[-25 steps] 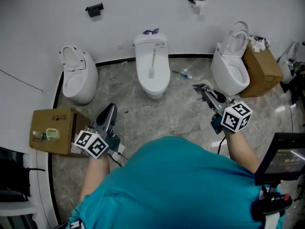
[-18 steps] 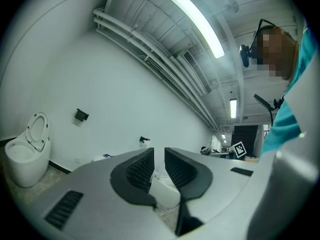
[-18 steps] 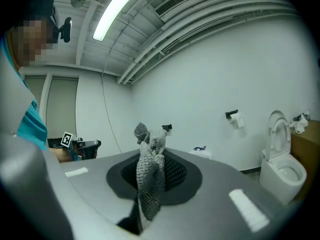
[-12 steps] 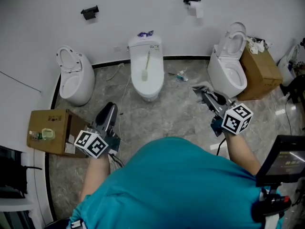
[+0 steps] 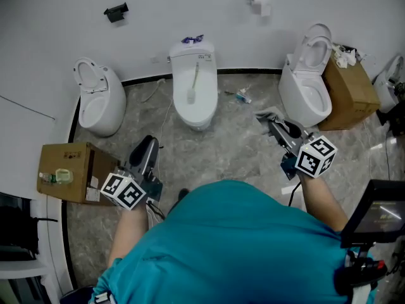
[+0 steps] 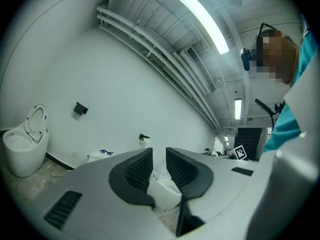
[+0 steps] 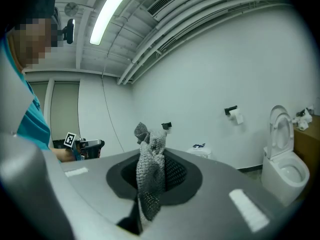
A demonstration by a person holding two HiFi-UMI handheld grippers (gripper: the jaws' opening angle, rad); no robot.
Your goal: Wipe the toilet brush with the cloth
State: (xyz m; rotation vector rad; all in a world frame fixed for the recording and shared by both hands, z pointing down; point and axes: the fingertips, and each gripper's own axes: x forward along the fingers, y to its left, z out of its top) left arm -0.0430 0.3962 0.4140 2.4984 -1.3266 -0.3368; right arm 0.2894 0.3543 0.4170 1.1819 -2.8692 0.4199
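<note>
Standing back from the brush (image 5: 193, 84) on the toilet (image 5: 205, 109), the right fingers (image 7: 175, 171) pinch the cloth (image 7: 150, 176) ready to wipe, while the left fingers (image 6: 137, 169) wait slightly apart, empty.

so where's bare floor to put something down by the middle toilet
Bare floor lies in front of the middle toilet, out to the right toilet. A cable crosses the gap toward the left toilet; litter crowds the wall between middle and right toilets.
</note>
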